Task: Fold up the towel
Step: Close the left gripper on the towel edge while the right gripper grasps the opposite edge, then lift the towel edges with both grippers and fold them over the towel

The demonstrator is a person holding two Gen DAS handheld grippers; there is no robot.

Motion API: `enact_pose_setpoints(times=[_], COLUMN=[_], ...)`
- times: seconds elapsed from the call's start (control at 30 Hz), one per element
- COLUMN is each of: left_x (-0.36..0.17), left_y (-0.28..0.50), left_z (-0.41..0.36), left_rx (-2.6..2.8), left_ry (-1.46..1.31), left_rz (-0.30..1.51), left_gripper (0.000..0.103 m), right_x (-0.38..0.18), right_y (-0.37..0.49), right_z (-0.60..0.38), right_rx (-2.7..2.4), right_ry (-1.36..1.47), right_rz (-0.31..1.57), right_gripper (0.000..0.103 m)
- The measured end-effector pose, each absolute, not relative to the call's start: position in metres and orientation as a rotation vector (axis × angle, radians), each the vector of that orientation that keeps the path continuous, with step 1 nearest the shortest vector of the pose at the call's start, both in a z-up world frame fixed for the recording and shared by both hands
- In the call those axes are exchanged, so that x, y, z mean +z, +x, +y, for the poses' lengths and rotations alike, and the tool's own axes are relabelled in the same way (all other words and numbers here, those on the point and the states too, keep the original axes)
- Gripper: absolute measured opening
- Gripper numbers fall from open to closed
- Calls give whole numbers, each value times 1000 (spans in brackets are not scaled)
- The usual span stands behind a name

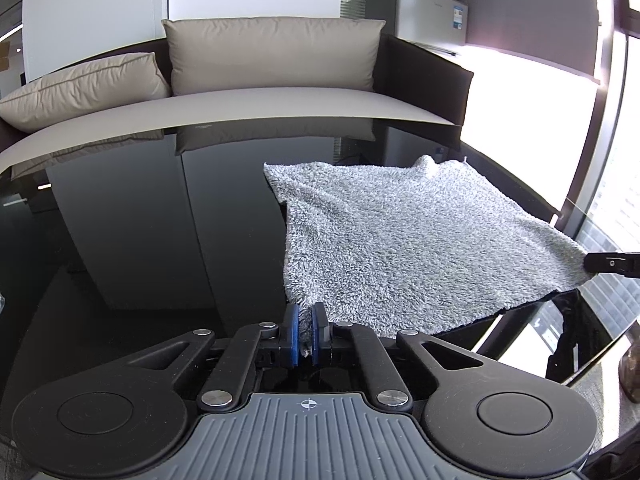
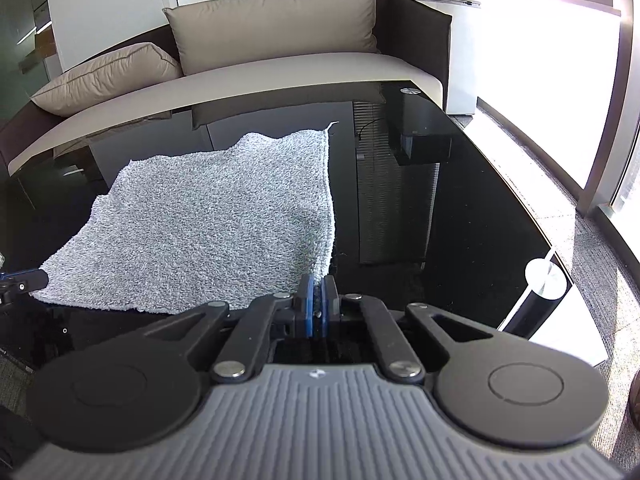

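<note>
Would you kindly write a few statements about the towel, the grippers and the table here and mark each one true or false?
1. The left gripper is shut on a near corner of the towel. True.
2. The right gripper is open and clear of the towel. False: it is shut on the other near corner.
3. The towel is already folded in half. False: it is spread in a single layer, its far part lying on the table.
4. The table top is black and glossy. True.
5. The sofa beyond the table has no cushions. False: two beige cushions rest on it.
</note>
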State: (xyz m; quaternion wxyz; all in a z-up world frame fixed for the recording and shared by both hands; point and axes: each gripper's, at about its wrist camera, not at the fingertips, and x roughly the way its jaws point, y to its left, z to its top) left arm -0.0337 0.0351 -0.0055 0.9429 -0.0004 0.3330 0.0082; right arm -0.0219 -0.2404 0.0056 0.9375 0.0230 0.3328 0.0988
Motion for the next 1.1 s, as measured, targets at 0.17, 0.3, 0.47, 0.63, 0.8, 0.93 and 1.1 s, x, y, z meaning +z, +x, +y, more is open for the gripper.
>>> enact_pose_setpoints(times=[0.17,0.3,0.47,0.63,0.8,0.93,1.1], left_x=[-1,6,18,26,36,40,40], left_y=[-39,-44,-48,-41,-26,-11,7], left_z=[36,39,44,50,53,52,52], left_rx=[18,20,27,43,53,59,60], left_ry=[-16,-31,-48,-61,-60,-52,-54], left_rz=[669,653,618,596,569,560,562], left_gripper=[6,6,6,6,6,6,6], right_x=[11,15,24,30,32,34,36], right_y=[-28,-33,-35,-30,-17,-2,13], right_z=[-242,-245,-252,-256,-258,-256,-252], right_rx=[208,214,230,238,241,241,238], right_ry=[67,85,126,148,177,193,198], right_rz=[657,638,601,569,556,543,527], right_gripper=[3,3,3,3,3,3,3])
